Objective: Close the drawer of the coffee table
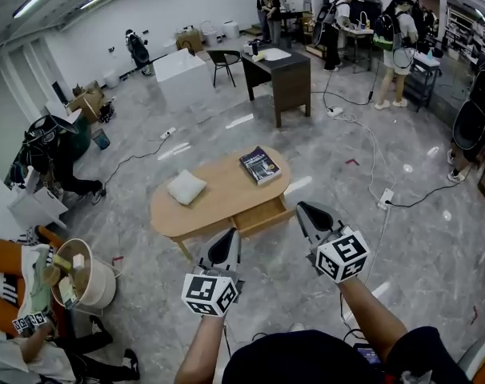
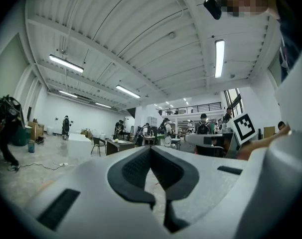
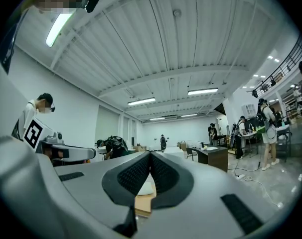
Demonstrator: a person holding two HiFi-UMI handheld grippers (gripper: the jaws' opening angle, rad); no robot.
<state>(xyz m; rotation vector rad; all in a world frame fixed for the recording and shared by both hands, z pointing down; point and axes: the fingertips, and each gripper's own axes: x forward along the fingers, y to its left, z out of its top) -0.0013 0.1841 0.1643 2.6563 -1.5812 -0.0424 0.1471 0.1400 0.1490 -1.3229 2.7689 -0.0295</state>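
An oval wooden coffee table [image 1: 218, 202] stands on the marble floor ahead of me. Its drawer [image 1: 262, 217] on the near side sticks out a little. A dark book [image 1: 260, 165] and a white cushion [image 1: 186, 187] lie on top. My left gripper [image 1: 225, 240] is shut and empty, held in the air just short of the table's near edge. My right gripper [image 1: 310, 212] is also shut and empty, to the right of the drawer front. In the left gripper view the gripper [image 2: 150, 149] points over the floor. In the right gripper view the gripper [image 3: 150, 155] has the tabletop [image 3: 145, 203] behind its jaws.
A dark desk [image 1: 278, 74] and a chair [image 1: 222, 61] stand beyond the table. Cables and a power strip [image 1: 384, 199] lie on the floor to the right. A round basket [image 1: 90, 282] full of items sits at the near left. People work along the back wall.
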